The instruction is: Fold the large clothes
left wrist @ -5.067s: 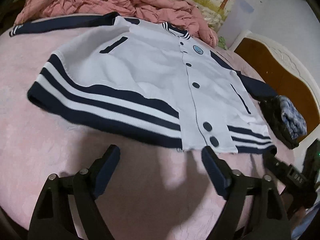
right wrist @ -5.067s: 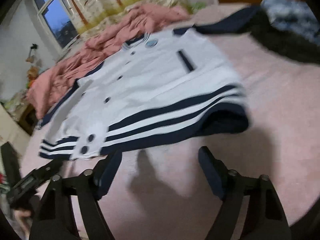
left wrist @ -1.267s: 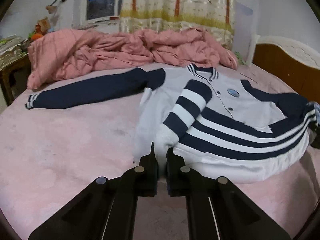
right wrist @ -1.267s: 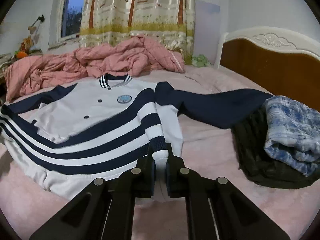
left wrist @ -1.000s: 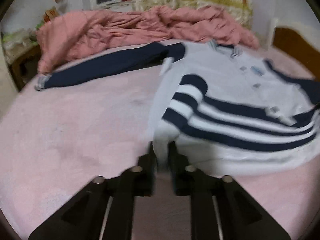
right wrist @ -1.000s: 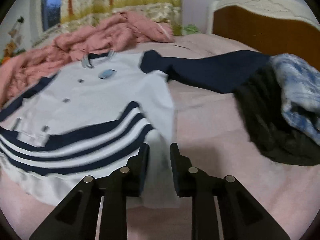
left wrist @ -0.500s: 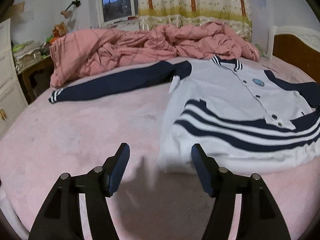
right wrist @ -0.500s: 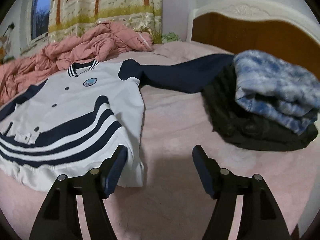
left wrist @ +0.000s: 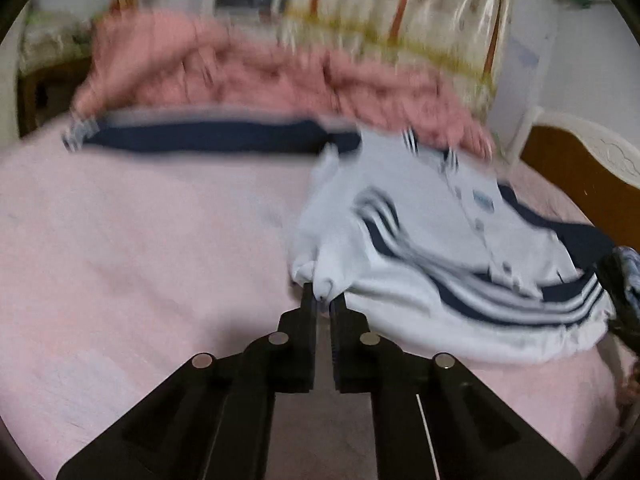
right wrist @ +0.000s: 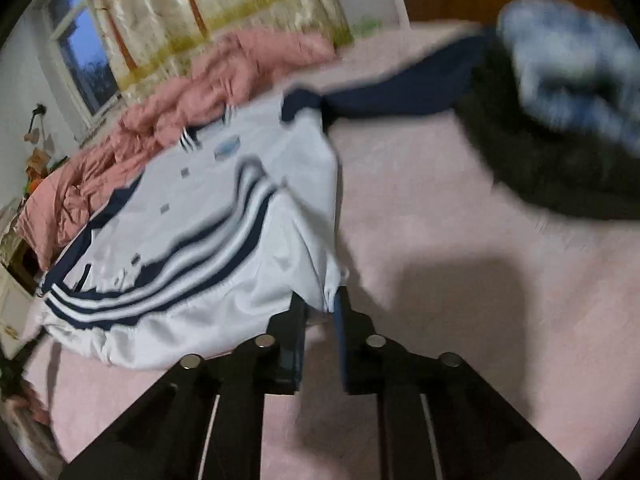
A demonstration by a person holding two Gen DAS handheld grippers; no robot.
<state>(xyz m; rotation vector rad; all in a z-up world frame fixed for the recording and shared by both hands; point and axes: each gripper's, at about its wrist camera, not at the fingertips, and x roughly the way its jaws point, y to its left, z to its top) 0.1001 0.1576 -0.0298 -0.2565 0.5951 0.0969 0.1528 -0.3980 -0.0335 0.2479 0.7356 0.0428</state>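
White jacket (left wrist: 420, 248) cloth lies half-folded on the pink bed (left wrist: 140, 260), its near fold's corners pinched in the just-closed left tongs (left wrist: 322, 300) and right tongs (right wrist: 320, 300), likely for a second fold.

Jacket (left wrist: 420, 240) lies on bed (left wrist: 140, 260), bottom part folded up over chest. One sleeve (left wrist: 200, 138) stretches left, other sleeve (right wrist: 400, 100) right toward clothes pile (right wrist: 560, 128). Quilt (left wrist: 260, 76) bunched behind jacket; curtain (left wrist: 400, 4) beyond; headboard (left wrist: 580, 168) far right.
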